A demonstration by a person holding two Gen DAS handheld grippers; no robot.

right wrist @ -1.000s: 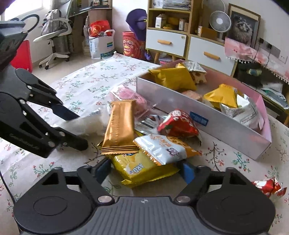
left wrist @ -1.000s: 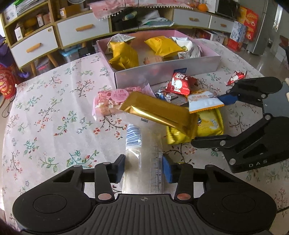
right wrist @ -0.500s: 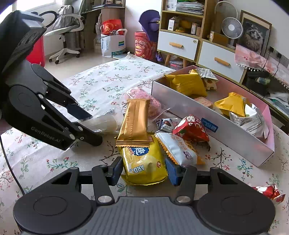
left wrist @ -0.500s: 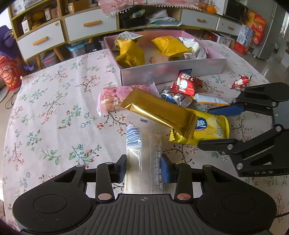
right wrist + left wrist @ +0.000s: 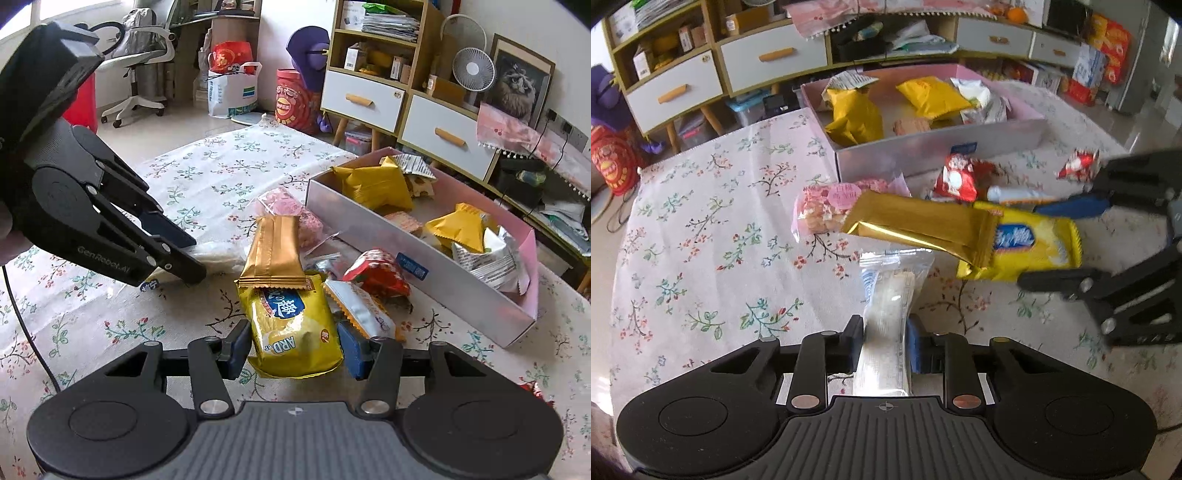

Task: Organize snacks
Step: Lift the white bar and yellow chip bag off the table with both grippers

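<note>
On table before box [image 5: 417,258]: right gripper [image 5: 295,349] closed on yellow pack [image 5: 295,325], long axis along fingers, far end under gold bar [image 5: 275,251], likely to drag or drop it on lifting; left gripper [image 5: 884,339], jaws just closing, pinches clear pack [image 5: 886,314], lengthwise.

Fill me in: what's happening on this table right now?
A person is sorting snacks with two hand-held tongs. The left tongs have just closed on a clear-wrapped packet; the right tongs grip the yellow biscuit bag, a gold bar lying across its far end. The pink box already holds several packs.
</note>
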